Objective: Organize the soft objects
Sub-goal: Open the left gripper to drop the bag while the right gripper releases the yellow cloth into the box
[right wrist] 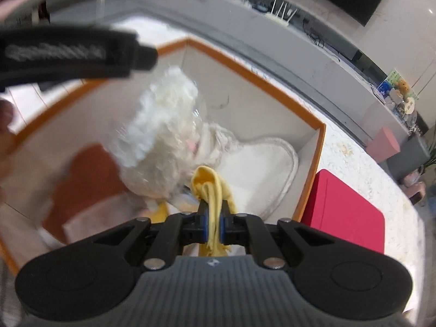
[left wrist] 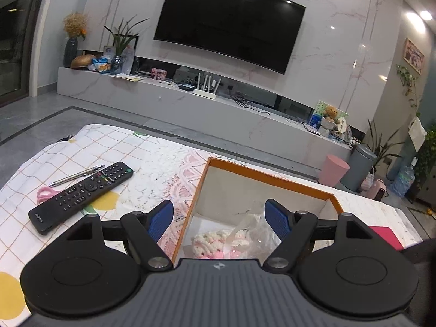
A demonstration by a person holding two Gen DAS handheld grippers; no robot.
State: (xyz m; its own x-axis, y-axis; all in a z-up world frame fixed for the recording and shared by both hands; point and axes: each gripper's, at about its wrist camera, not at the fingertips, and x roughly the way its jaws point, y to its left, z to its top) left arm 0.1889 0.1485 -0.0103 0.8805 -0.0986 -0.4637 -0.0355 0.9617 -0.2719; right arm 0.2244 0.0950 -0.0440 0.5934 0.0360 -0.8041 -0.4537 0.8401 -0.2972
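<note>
A black television hangs on the marble wall.

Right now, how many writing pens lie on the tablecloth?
1: a silver pen lies beside the black remote, on its far side, above the pink scissors. Others may be hidden.

So the desk has a checked cloth with a remote, pen, pink scissors, plus an orange-rimmed box and red pad.

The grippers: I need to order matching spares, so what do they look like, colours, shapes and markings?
Both the left gripper and right gripper match: ribbed grey body with a small round logo, two black rounded discs, black linkage arms with silver pivot bolts, and fingers faced with textured blue pads.
</note>
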